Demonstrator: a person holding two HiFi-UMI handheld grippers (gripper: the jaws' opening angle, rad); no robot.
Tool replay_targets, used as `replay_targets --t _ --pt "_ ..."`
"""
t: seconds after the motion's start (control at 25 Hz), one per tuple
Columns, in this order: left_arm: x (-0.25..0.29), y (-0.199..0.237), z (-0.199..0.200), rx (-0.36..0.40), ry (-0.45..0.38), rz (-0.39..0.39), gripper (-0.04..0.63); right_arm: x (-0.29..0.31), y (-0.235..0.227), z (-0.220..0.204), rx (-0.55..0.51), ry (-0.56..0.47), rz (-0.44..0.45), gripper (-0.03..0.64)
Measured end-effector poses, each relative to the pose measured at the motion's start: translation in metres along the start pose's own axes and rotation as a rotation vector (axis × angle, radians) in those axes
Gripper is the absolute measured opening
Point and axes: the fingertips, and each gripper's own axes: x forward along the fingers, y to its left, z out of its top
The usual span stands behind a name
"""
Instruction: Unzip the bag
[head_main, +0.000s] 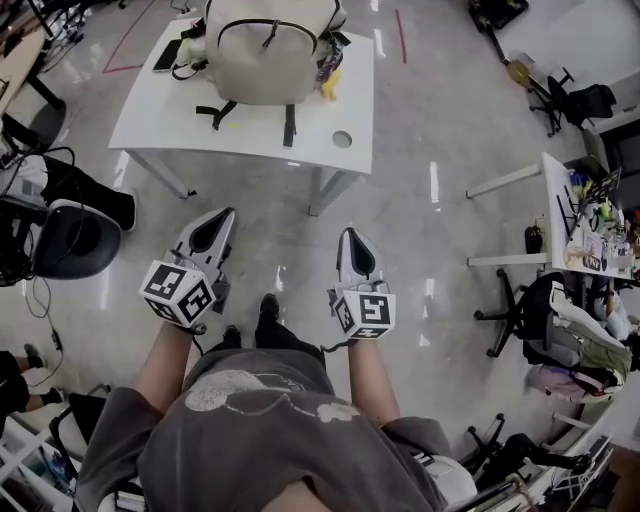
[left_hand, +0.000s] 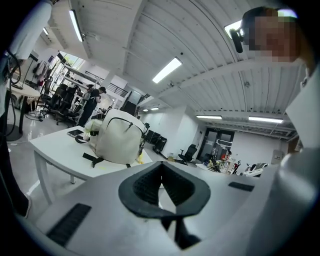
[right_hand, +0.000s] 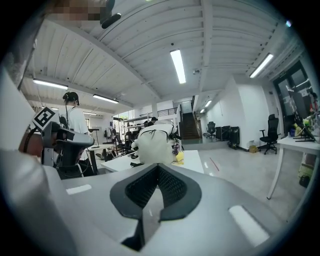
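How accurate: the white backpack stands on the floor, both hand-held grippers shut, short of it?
The backpack stands on the white table, not the floor, per the head view. The left hand-held gripper and right hand-held gripper are shut, short of it.

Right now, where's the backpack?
Head view, top centre: the white backpack sits on the white table, with a phone at its left and a yellow object at its right.
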Motion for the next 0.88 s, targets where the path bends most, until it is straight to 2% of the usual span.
replay_targets --t 0.16,0.44,0.88 --pt "-0.038 0.008 -0.015 -0.024 0.019 0.003 0.006 -0.006 0.044 0.003 -0.037 -0.006 0.042 -0.002" --pt "-0.103 0.03 -0.029 -0.052 0.032 0.017 0.006 -0.027 0.114 -0.015 -0.07 0.049 0.087 -0.002" --pt "-0.183 0.039 -0.038 -0.051 0.037 0.016 0.006 -0.069 0.182 -0.031 -0.08 0.072 0.103 -0.002"
